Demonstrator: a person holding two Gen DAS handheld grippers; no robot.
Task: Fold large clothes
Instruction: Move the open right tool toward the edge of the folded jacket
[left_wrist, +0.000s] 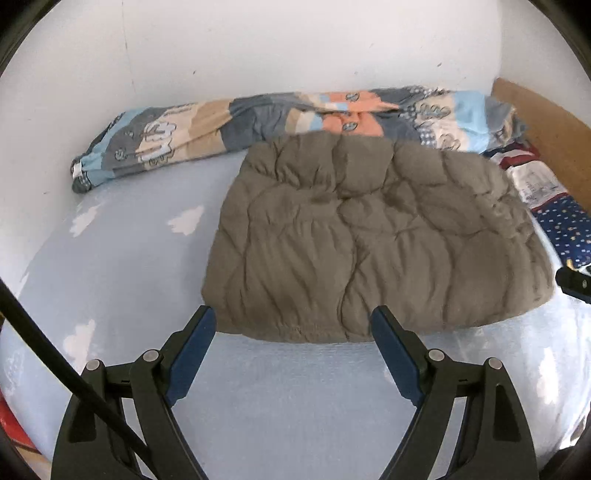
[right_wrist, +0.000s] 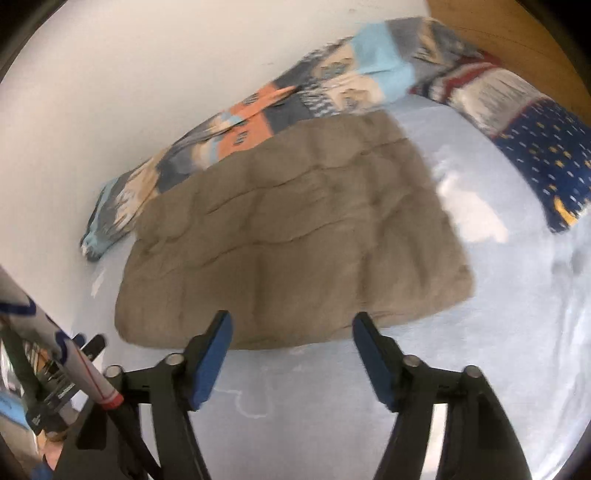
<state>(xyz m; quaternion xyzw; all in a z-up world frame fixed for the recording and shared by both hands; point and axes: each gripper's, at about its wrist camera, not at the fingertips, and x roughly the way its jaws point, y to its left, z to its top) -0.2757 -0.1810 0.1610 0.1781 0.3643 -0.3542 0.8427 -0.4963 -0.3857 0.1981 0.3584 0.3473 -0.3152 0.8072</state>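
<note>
Left gripper (left_wrist: 293, 317) spread wide, empty, above sheet (left_wrist: 122, 266) before folded brown coat (left_wrist: 369, 240). Only here: right gripper's tip at far edge. Right gripper (right_wrist: 291, 323) likewise parted, empty; only here: red-capped pole (right_wrist: 92, 373).

Padded jacket (left_wrist: 373, 240): taupe cloth, matt, quilted, puffy between stitched seams, finely wrinkled; gathered hem at near edge.
Bed sheet (left_wrist: 122, 266): pale blue cloth, smooth, matt, printed white clouds.
Rolled quilt (left_wrist: 258, 118): patchwork-print cloth, soft, creased.
Pillow (right_wrist: 546, 147): navy cloth, small printed dots, matt.
Wall (left_wrist: 258, 48): white, matt, a few scuffs.
Headboard (left_wrist: 546, 125): wood-look panel, smooth.
Left gripper (left_wrist: 293, 314): black plastic, slight sheen; blue matt pads (left_wrist: 194, 354); bright metal pins.
Right gripper (right_wrist: 291, 321): same materials and finish.
</note>
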